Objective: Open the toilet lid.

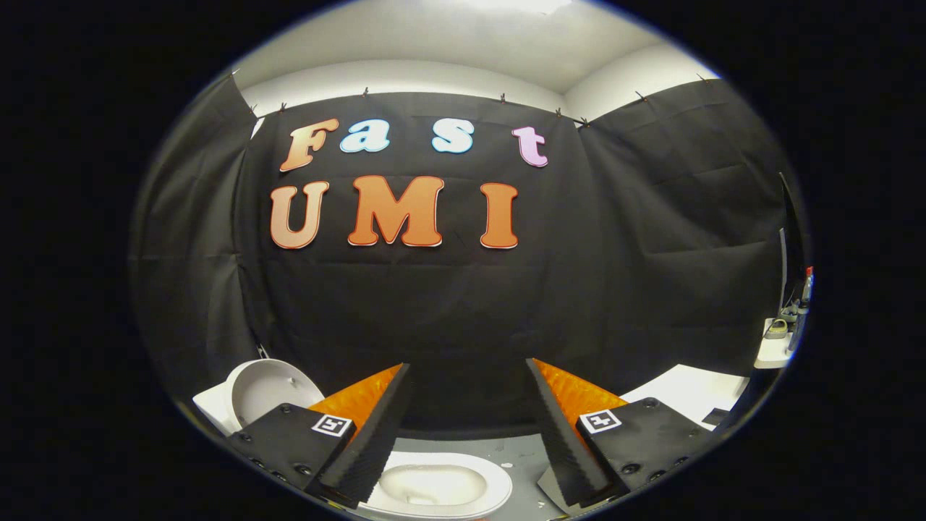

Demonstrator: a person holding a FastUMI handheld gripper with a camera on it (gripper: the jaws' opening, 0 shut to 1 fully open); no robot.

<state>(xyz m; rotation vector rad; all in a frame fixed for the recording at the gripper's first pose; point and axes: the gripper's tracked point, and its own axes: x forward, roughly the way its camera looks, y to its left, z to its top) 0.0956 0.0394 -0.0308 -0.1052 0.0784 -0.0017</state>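
Note:
A white toilet sits low between and below my fingers, its seat and bowl (441, 486) showing with the bowl uncovered. The white lid (266, 389) stands upright beyond my left finger, its inner face turned toward the bowl, with a white tank (210, 407) behind it. My gripper (466, 363) hangs above the toilet and is open, the two fingers spread wide with nothing between them. The left finger (369, 427) hides the lid's lower edge and the hinge.
Black cloth walls close the booth ahead and on both sides. A white flat surface (687, 391) lies beyond my right finger, and a small shelf with several items (785, 334) sits further right. Grey floor (522, 454) shows beside the bowl.

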